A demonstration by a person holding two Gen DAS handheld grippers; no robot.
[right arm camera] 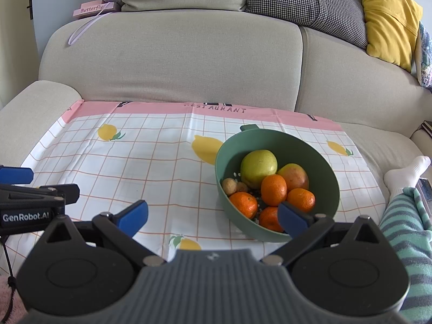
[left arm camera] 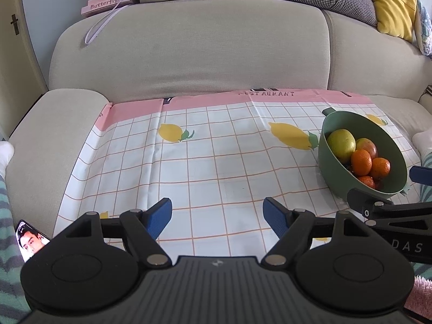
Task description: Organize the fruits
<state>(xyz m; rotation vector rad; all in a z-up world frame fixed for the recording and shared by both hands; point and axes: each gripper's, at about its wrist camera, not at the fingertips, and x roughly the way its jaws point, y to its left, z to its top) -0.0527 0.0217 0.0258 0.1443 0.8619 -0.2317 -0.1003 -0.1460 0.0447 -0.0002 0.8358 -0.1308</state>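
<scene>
Fruit sits heaped in a green bowl (right arm camera: 278,186) on a checked cloth (right arm camera: 151,167) spread over a beige sofa (right arm camera: 172,59); in the right wrist view the bowl lies right of centre, in the left wrist view at the right edge of the frame (left arm camera: 361,154); inside it are a yellow-green pear (right arm camera: 258,168), a reddish mango (right arm camera: 294,176) behind and to the right, four oranges (right arm camera: 273,189) toward the near side, and two small brown fruits (right arm camera: 229,186) against the left wall; the bowl tilts toward the camera; a small handle (right arm camera: 249,127) sticks out at its far rim; the right gripper (right arm camera: 213,217) is spread wide with nothing between its blue fingers (right arm camera: 132,217); its right finger overlaps the near rim of the bowl in the picture, whether touching I cannot tell; the left gripper (left arm camera: 217,220) is likewise spread wide and empty, low over bare cloth at lower centre of its view, well apart from the bowl; cushions line the sofa back: a houndstooth one (right arm camera: 305,5) and a yellow one (right arm camera: 388,19) at upper right; a pink box (right arm camera: 93,9) lettered "Butterfly" rests at upper left; a striped trouser leg (right arm camera: 407,232) and a white sock (right arm camera: 407,175) show at the right edge; a phone (left arm camera: 31,240) lies at lower left in the left wrist view
</scene>
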